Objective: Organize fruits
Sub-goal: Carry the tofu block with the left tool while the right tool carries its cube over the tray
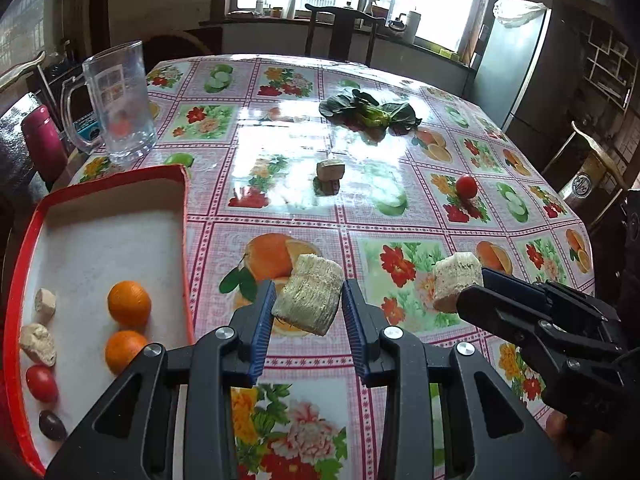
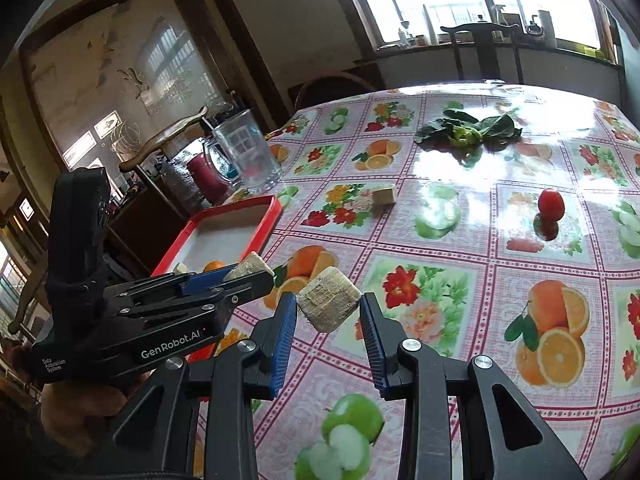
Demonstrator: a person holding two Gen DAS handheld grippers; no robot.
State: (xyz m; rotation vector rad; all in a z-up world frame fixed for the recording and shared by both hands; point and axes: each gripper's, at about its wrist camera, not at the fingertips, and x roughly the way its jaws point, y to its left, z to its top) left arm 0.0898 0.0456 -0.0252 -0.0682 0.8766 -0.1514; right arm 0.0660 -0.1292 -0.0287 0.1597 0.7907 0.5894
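My left gripper (image 1: 308,306) is shut on a pale fibrous chunk (image 1: 310,294) and holds it above the tablecloth, just right of the red-rimmed tray (image 1: 100,216). The tray holds two oranges (image 1: 129,304), a red tomato (image 1: 41,383), a dark fruit (image 1: 52,425) and two pale chunks (image 1: 38,343). My right gripper (image 2: 328,314) is shut on a second pale chunk (image 2: 330,304); it shows in the left wrist view (image 1: 456,284) too. A third chunk (image 1: 330,169) and a red tomato (image 1: 467,186) lie on the table.
A clear glass mug (image 1: 120,104) stands behind the tray, beside a maroon flask (image 1: 42,140). Leafy greens (image 1: 370,112) lie at the far middle of the table. A dark chair (image 1: 340,32) stands at the far edge.
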